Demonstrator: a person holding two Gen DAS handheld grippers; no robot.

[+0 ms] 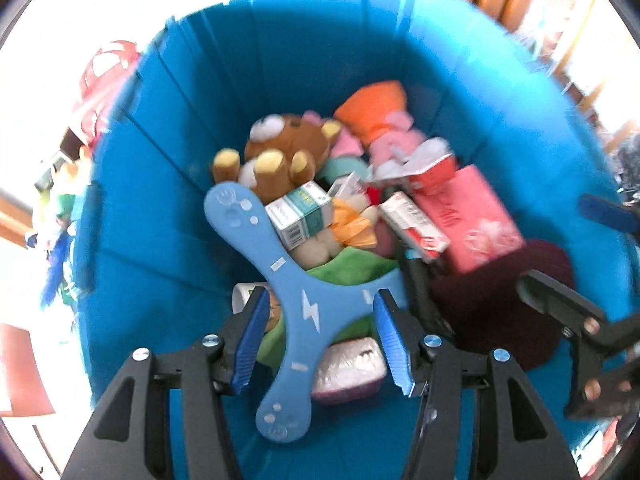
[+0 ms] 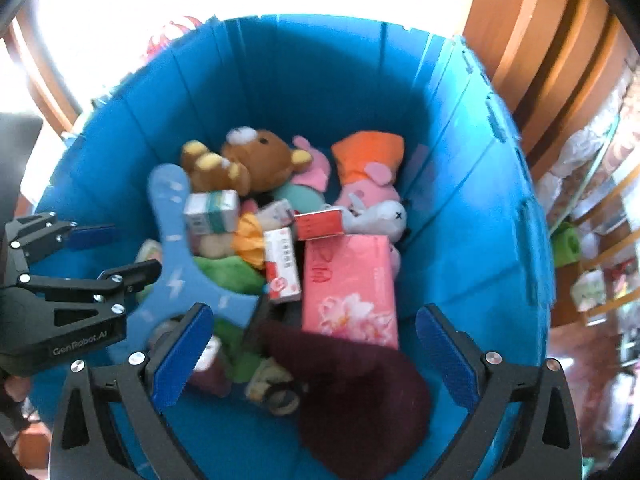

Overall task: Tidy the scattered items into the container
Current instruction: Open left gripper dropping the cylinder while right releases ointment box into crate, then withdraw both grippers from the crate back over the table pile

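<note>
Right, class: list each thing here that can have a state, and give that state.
Bin: upright, open-topped, partly filled.
Boomerang: between the left jaws, over the pile; grip unclear.
Left gripper: jaws part-way apart, either side of the boomerang.
Right gripper: jaws wide open, empty.
Bear: lying in the bin.
Tissue pack: lying flat in the bin.

Green cloth point(image 1: 352, 270) lying half hidden under the boomerang point(image 1: 288, 296), box lettering blurring unreadably, shelf clutter point(image 2: 592, 240) smearing beyond recognition.
</note>
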